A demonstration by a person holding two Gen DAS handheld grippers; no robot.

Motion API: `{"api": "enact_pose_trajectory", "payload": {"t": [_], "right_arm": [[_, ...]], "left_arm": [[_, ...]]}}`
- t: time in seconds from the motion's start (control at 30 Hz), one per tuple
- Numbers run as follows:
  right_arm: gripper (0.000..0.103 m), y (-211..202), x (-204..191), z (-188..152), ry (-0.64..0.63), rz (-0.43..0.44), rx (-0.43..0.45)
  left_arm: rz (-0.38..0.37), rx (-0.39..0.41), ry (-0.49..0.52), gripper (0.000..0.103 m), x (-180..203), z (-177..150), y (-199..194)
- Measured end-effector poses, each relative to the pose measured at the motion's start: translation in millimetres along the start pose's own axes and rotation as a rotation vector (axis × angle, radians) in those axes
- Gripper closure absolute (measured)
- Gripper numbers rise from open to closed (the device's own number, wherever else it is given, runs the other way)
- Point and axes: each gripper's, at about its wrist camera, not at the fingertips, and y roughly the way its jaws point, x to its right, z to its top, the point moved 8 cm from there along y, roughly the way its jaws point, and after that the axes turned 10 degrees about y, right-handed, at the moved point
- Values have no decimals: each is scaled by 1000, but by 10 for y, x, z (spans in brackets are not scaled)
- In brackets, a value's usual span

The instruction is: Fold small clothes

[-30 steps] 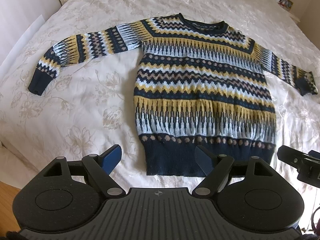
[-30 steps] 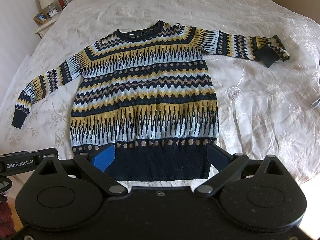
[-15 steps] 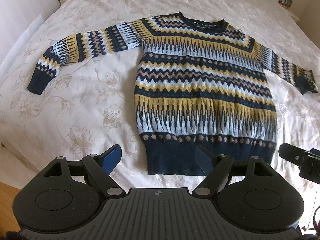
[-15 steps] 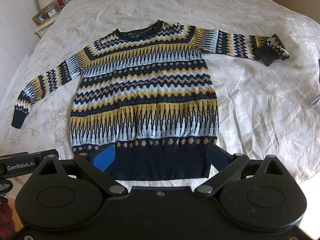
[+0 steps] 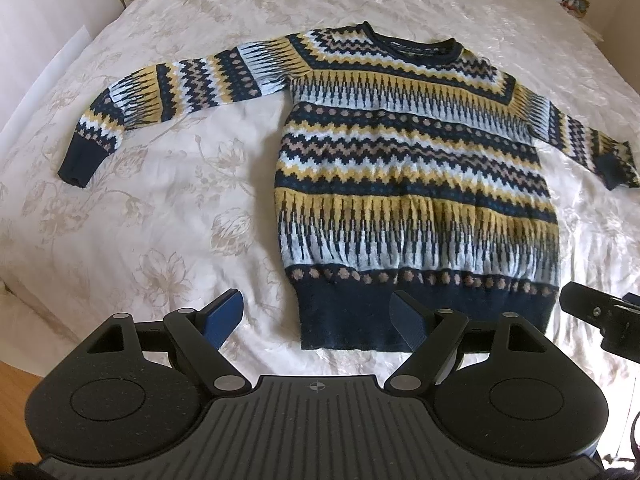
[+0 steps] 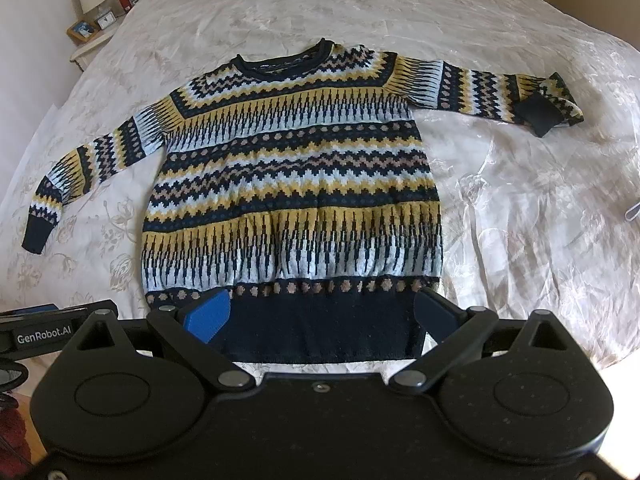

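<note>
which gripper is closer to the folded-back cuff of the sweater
Right. The right gripper hovers over the hem on the same side as the folded-back cuff; the left gripper hangs by the hem's opposite corner, farther away.

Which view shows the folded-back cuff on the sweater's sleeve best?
The right wrist view: the folded-back cuff lies clear there, its navy band doubled over the patterned sleeve. In the left wrist view the same cuff sits squeezed at the right edge, its fold hard to read.
</note>
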Motion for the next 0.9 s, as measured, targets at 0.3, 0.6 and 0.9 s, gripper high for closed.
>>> {"api": "enact_pose_trajectory", "payload": {"t": [0.3,0.6,0.9], "right_arm": [[4,7,-7,3,-1,-2,-4],[4,11,23,2,3,0,-6],[4,25,51,-11,10,3,-19]], "left_arm": [[3,-3,-1,23,12,-7,11],[4,-4,13,23,63,-1,18],[4,-6,19,23,77,18,22]]}}
